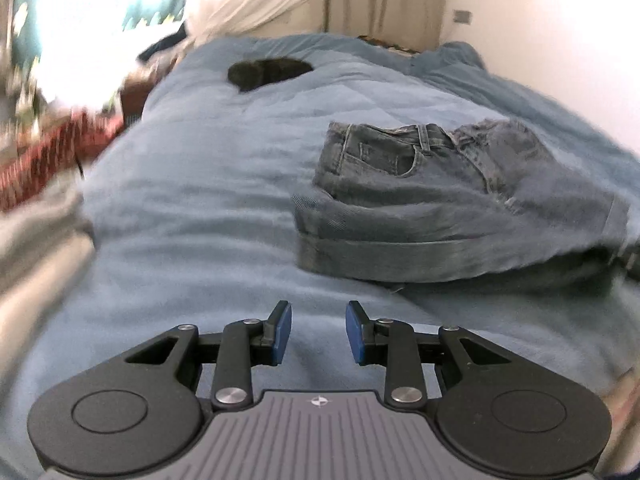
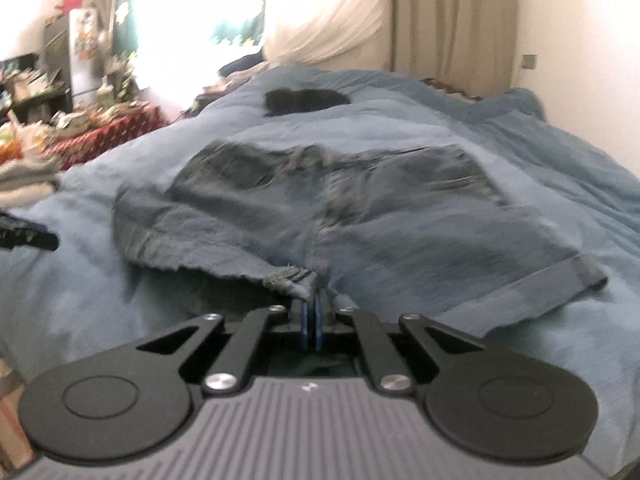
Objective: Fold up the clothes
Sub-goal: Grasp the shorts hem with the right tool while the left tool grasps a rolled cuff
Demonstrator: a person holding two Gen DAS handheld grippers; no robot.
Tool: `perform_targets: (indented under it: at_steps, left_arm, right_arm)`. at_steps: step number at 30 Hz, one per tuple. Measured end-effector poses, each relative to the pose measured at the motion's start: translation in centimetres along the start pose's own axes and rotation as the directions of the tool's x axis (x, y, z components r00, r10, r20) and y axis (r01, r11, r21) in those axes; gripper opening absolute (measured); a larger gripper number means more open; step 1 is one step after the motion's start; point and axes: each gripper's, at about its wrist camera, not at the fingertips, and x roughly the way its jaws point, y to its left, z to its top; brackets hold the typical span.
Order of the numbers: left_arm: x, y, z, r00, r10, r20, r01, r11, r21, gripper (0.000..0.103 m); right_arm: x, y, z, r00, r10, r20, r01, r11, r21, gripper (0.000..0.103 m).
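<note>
One hem is pinched so far: your right gripper (image 2: 311,312) has clamped the frayed edge of the denim shorts (image 2: 340,208) lying on the bed (image 2: 100,300), so bring your empty, part-open left gripper (image 1: 318,330) to the cuff before lifting evenly.

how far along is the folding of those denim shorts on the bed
Early. The denim shorts lie spread flat on the blue bedspread, no fold made. The right tool is shut on the crotch hem; the left tool is open, holding nothing. All folds remain.
</note>
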Motion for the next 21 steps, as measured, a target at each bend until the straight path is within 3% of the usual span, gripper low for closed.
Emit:
perform_targets:
  at_steps: [2,6,11,17,21]
  left_arm:
    - [0.5,-0.3,0.2,0.999,0.034,0.016,-0.035,0.997,0.068,0.029]
    - [2.2,-1.3,0.4,1.0,-0.008,-0.001,0.008,0.985,0.172,0.029]
    - [5.4,-4.4,0.0,0.999,0.052,0.01,-0.052,0.927,0.37,0.029]
    - [8.5,-4.7,0.3,0.998,0.057,-0.025,-0.045,0.932,0.359,0.031]
    - [9.7,-5.8,-0.2,0.995,0.103,0.003,-0.095,0.903,0.419,0.033]
  right_arm:
    - [0.3,-1.0,0.6,1.0,-0.014,0.004,0.014,1.0,0.025,0.003]
    - [0.9,-2.1,1.6,1.0,-0.017,0.003,0.017,0.998,0.061,0.003]
    - [1.2,-2.2,2.2,1.0,-0.017,0.006,0.017,0.998,0.063,0.003]
    - [1.4,-2.2,2.0,1.0,-0.01,-0.008,0.011,0.997,0.074,0.003]
    - [1.6,-2.2,1.8,1.0,-0.003,-0.016,0.005,0.996,0.089,0.003]
